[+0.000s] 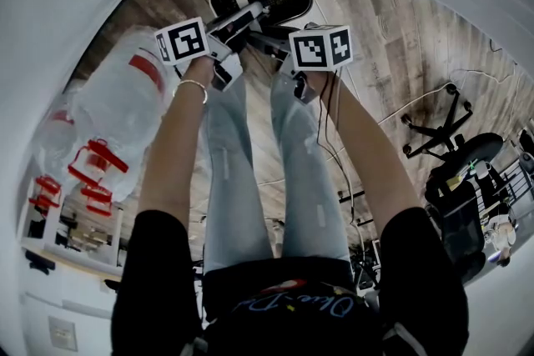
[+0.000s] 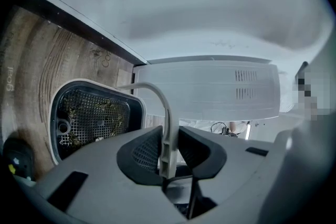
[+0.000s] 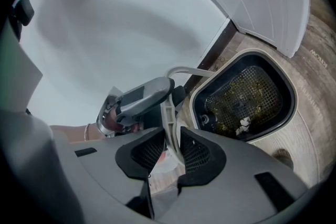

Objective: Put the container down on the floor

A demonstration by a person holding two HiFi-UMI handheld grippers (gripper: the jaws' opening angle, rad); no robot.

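Wood floor (image 1: 400,37); left gripper (image 2: 169,138), right gripper (image 3: 171,138) pinch container (image 2: 54,118) handle (image 2: 157,93); mesh debris (image 3: 241,86) only gripper views.

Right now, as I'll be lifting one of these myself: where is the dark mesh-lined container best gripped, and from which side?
I'd grip the thin white handle at the top of its arch, coming from above the open side of the container. It is a flat strip arching clear of the opening, so jaws close across it.
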